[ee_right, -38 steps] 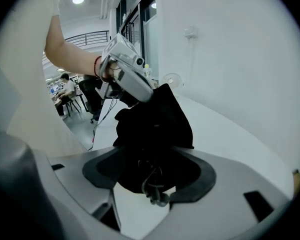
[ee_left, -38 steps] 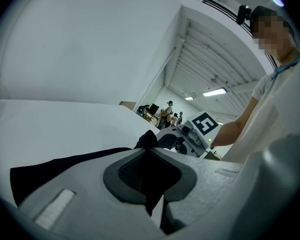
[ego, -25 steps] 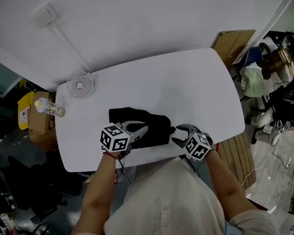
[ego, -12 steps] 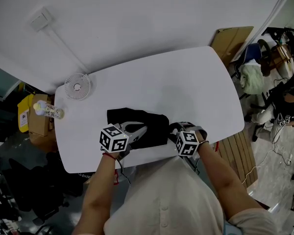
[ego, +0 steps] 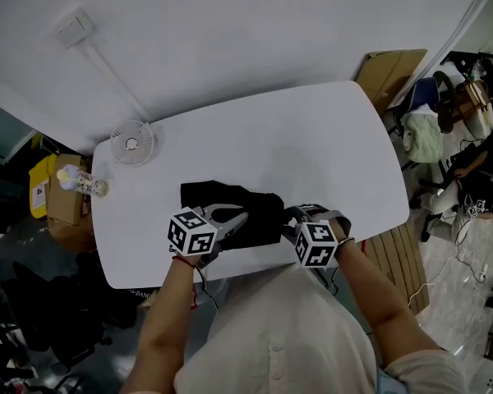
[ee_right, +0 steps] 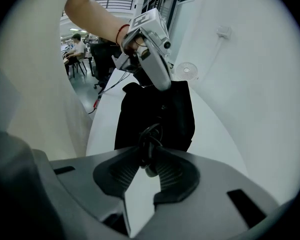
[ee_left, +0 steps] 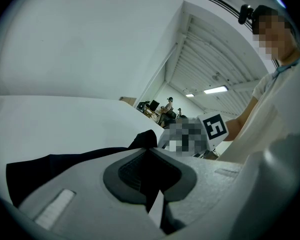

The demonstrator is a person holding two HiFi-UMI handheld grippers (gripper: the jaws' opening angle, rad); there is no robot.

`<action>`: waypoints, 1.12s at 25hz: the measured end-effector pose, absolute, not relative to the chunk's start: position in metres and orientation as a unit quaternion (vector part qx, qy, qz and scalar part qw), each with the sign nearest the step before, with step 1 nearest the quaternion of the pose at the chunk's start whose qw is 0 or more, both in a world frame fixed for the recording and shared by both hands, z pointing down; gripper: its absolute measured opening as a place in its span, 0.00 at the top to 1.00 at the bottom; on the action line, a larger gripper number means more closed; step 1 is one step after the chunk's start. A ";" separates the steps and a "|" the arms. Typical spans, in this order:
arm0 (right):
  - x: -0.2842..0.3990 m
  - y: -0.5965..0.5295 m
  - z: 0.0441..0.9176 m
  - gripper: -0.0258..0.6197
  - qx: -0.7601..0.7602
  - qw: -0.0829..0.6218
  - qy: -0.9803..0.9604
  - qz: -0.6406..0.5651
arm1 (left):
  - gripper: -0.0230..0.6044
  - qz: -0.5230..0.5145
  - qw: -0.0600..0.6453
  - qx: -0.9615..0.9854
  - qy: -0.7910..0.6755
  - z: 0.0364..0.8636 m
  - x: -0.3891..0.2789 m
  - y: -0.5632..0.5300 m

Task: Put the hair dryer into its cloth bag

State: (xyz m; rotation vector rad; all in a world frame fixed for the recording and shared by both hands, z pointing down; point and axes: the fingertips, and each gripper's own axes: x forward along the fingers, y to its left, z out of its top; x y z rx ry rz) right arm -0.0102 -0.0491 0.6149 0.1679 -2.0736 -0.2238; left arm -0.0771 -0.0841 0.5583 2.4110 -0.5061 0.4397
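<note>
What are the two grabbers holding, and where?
The left gripper pinches fabric of the black cloth bag. The right gripper, jaws just closing, pinches a black cord loop at the bag's end.

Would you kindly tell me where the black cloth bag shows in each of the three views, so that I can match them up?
Head view: the black cloth bag lies mid-table, toward the near edge.
Left gripper view: a dark strip at lower left.
Right gripper view: centre of the picture.
Shared landmark: the white table beneath it.
</note>
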 end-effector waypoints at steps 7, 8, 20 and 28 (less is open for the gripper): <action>-0.022 -0.059 0.625 0.80 0.076 0.487 -0.867 -0.075 | 0.93 0.167 0.313 0.916 -0.185 0.557 -0.076 -0.082; -0.027 -0.061 0.625 0.80 0.076 0.483 -0.869 -0.075 | 0.93 0.167 0.313 0.917 -0.185 0.557 -0.076 -0.082; -0.082 -0.079 0.630 0.80 0.076 0.458 -0.882 -0.084 | 0.93 0.162 0.313 0.917 -0.189 0.554 -0.081 -0.082; -0.088 -0.079 0.640 0.80 0.093 0.464 -0.877 -0.086 | 0.93 0.162 0.314 0.915 -0.197 0.554 -0.085 -0.082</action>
